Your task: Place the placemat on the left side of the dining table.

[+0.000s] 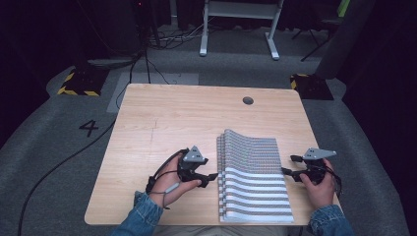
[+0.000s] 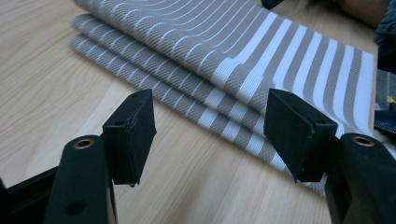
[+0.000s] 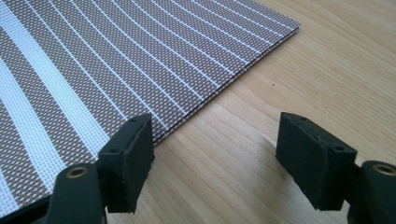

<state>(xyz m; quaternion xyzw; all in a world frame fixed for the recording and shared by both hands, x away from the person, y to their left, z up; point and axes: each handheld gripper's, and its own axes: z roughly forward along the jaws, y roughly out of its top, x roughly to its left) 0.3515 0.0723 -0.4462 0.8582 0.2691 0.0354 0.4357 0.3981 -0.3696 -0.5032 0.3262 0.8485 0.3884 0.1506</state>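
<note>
I observe a stack of striped woven mats [image 1: 253,179] lying on the near right part of the wooden bench [image 1: 162,123], its long sides running away from me, its far end curling up slightly. In the left gripper view the stack shows as at least three layers stepped one over another at the left edge [image 2: 219,100], grey with white bands; the exact count I cannot confirm from this angle. My left claw [image 1: 212,176] sits just beside the left edge of the stack, pointing toward it, jaws standing wide with bare bench between them and nothing gripped; the mat edge lies just beyond the pads [image 2: 135,135], apart from them. My right claw [image 1: 290,166] sits at the right edge of the stack, also pointing inward. In the right gripper view its jaws are likewise wide and empty: the left pad [image 3: 128,161] hangs over the mat's border, the other over bare wood, and the thin layered edge [image 3: 219,91] runs diagonally between them. Neither pad presses on the material. Both hands rest low at the bench near its front edge, sleeves in blue denim [image 1: 142,214].
</note>
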